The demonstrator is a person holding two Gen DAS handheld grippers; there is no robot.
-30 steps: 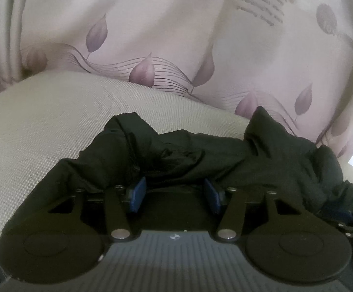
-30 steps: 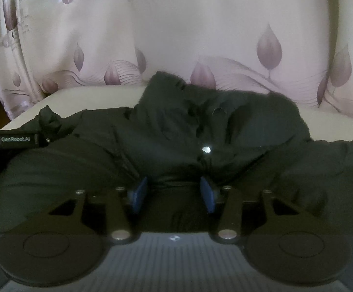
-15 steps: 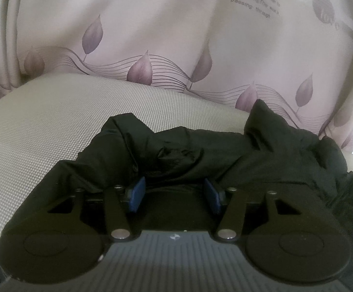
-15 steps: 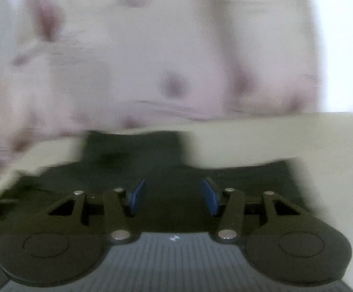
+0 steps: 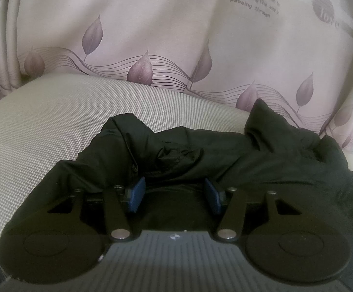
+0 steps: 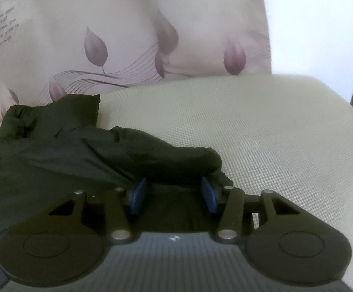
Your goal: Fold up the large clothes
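Jaws of both grippers, left (image 5: 174, 196) & right (image 6: 174, 194), stand apart over 1 black garment (image 5: 225, 155) on 1 beige cushion (image 5: 55, 121).

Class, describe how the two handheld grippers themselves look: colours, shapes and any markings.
Left gripper and right gripper match: blue pads on black linkage arms with silver pivot pins, round black discs either side, and a ribbed grey body bearing a small white mark.

One black jacket (image 5: 225, 155), apparently a single garment, lies on one beige woven cushion (image 5: 55, 121) before one leaf-printed curtain (image 5: 164, 24), with two grippers, left (image 5: 174, 196) and right (image 6: 172, 194).
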